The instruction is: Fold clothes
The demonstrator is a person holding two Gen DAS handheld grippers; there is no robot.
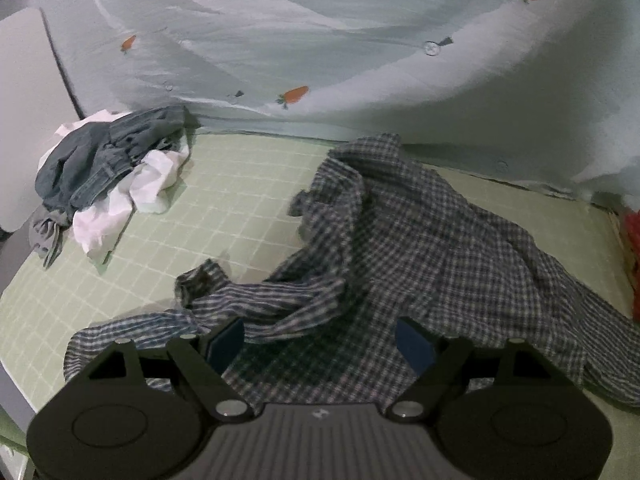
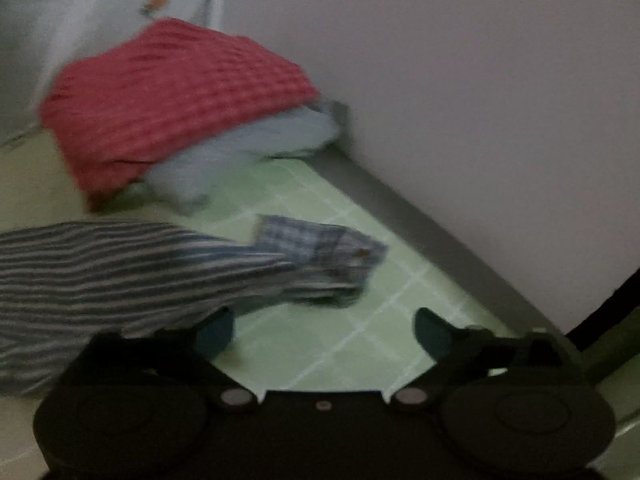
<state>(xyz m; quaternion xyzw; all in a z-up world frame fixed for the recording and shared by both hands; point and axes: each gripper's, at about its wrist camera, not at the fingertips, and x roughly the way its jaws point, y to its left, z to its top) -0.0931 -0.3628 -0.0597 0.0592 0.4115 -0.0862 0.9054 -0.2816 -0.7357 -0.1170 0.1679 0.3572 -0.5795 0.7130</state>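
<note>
Both tools gape empty: left tool (image 1: 320, 344) directly over checked shirt (image 1: 420, 248); right tool (image 2: 324, 334) lower right of its cuff (image 2: 320, 256).

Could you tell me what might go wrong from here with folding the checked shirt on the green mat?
1. The checked shirt lies bunched and twisted, so a grab by the open left tongs could pinch several layers and fold in wrinkles.
2. The right tongs stand open over bare mat, beside the cuff; closing here may miss it.
3. The red folded cloth sits close, so a swung sleeve might knock it.
</note>
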